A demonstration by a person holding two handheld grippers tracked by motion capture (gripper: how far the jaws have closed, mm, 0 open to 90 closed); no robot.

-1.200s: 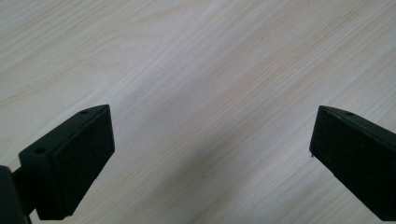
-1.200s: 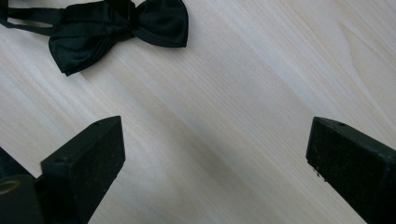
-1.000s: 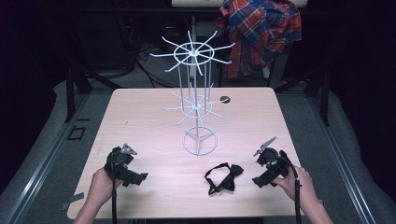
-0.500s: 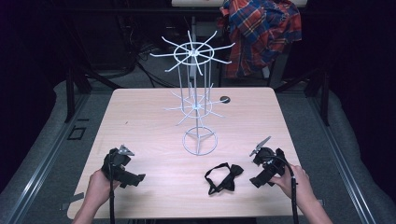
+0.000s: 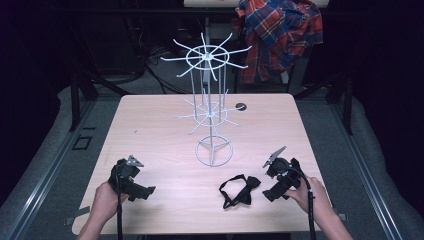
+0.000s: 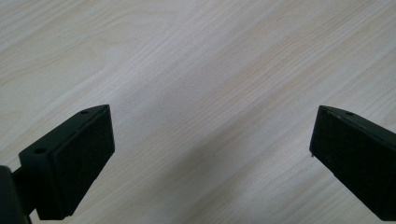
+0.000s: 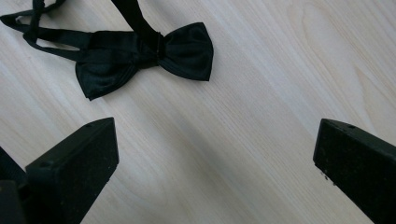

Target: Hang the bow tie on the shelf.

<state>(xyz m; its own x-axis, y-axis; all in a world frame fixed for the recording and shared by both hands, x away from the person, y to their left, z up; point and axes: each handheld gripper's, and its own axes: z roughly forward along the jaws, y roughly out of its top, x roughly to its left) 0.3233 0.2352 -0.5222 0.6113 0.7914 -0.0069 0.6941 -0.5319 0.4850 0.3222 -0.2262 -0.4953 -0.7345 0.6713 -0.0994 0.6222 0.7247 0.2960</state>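
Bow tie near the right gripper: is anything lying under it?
The bow tie lies flat on the bare wooden table, its strap looped beside it. Nothing shows around its edges; whatever its own fabric covers cannot be seen. The open right gripper is apart from it.

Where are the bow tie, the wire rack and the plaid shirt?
bow tie (image 7: 144, 53): right gripper view, on the centre knot.
wire rack (image 5: 213, 152): high view, on its ring base.
plaid shirt (image 5: 280, 35): high view, on the hanging cloth's middle.
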